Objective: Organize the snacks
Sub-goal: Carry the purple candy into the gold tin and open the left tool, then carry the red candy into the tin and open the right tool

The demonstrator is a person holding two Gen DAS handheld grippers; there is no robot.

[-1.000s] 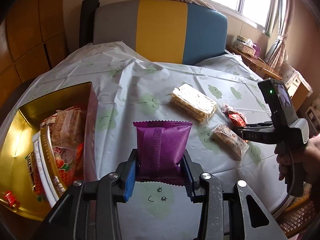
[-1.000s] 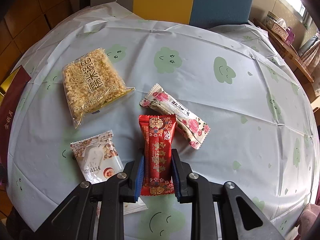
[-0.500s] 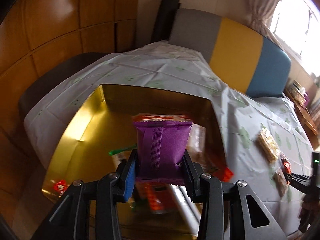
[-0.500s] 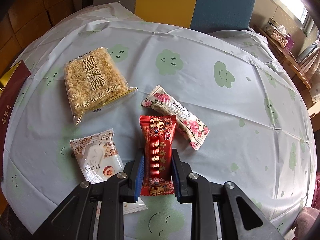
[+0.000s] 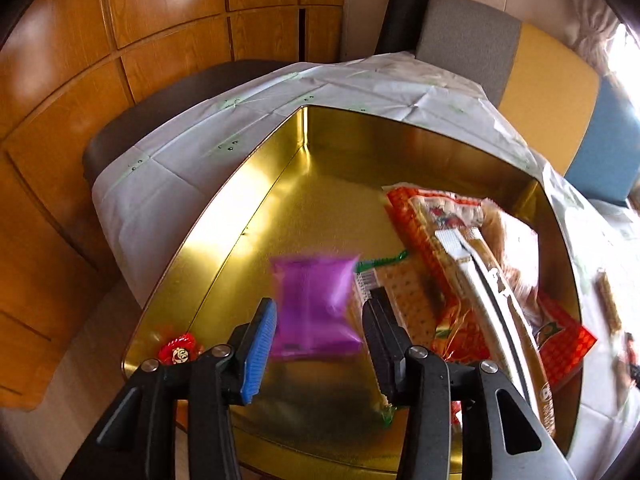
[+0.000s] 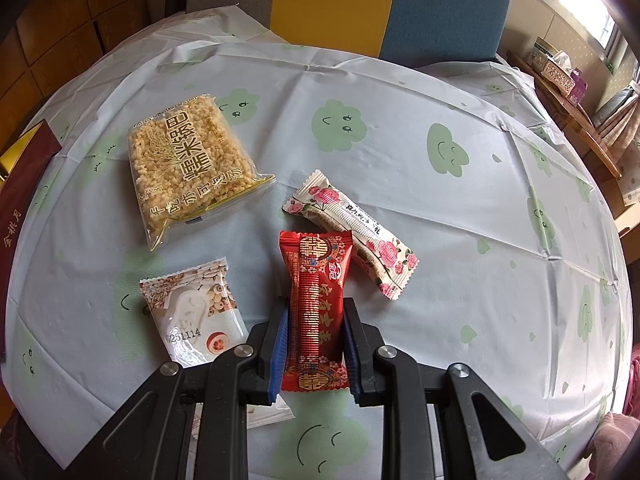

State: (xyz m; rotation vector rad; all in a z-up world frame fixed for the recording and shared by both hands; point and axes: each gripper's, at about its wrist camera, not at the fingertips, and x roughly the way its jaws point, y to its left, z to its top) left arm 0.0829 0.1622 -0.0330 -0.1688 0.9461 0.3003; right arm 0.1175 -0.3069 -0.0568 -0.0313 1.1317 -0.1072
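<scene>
Over the gold tin (image 5: 248,216), my left gripper (image 5: 320,300) has its jaws opening. The purple packet (image 5: 316,308) is blurred between them and is coming free of the pads. Several snack bags (image 5: 460,264) lie in the tin's right half, and a small red candy (image 5: 178,352) sits in its near left corner. My right gripper (image 6: 315,306) is shut on the red packet (image 6: 316,304), just above the tablecloth. Around it lie a rice-crisp bag (image 6: 192,164), a rose-patterned bar (image 6: 352,236) and a white packet (image 6: 196,312).
The round table wears a pale cloth with green clouds (image 6: 440,148). A grey, yellow and blue chair back (image 6: 440,4) stands behind it. The tin's dark red side (image 6: 20,184) shows at the left edge. Wooden wall panels (image 5: 120,40) are close on the left.
My left gripper swung from over the table to over the gold tin, carrying the purple packet. Its jaws have now widened and the packet is slipping out. The right gripper has kept still.
</scene>
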